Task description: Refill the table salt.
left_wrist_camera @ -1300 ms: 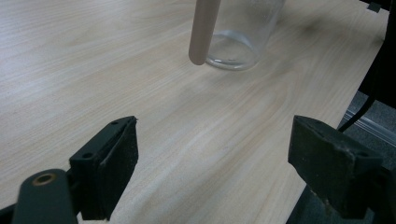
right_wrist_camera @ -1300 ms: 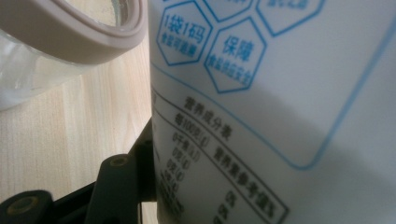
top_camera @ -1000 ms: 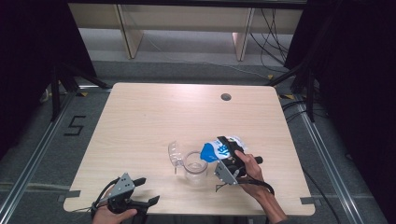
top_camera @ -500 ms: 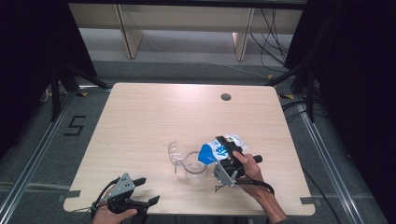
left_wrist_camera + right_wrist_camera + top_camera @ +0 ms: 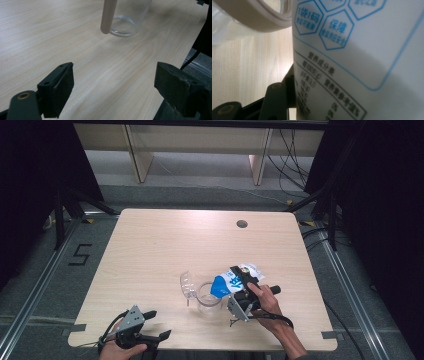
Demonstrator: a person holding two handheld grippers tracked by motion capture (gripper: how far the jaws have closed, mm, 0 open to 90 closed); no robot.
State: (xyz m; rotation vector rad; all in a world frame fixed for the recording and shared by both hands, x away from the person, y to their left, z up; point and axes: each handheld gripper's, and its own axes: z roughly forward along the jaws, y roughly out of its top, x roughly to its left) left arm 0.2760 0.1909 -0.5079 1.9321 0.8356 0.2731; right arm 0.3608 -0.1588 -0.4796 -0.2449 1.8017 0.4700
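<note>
So the white and blue pouch [image 5: 231,282] sits in the right gripper [image 5: 239,281], near the front right part of the counter [image 5: 165,245]. It's tilted, long axis running diagonal in the high view: blue end points down-left twd the rim of the clear cup [image 5: 206,296], other end sticks up and right past the hand. In the right gripper view the pouch [image 5: 362,62] sits right up against the lens, blue hexagon labels and small black print on white, and one black jaw lies flat against its side at the bottom left. Jaws are clamped on the pouch, roughly half way closed w/ the pack between them.

The cup stands upright on the counter, mouth just under the pouch's blue end; can't tell if they touch. Just left of the cup there's a clear lid-like piece [image 5: 187,284], curved, looks like it's touching the cup. In the left gripper view you get the cup's [image 5: 127,17] base and a beige rod-shaped thing [image 5: 108,16] in front of it; can't tell what that is.

Left gripper [image 5: 155,325] hangs at the front left edge of the counter, well apart from everything, jaws spread wide w/ nothing between, just bare wood under them.
</note>
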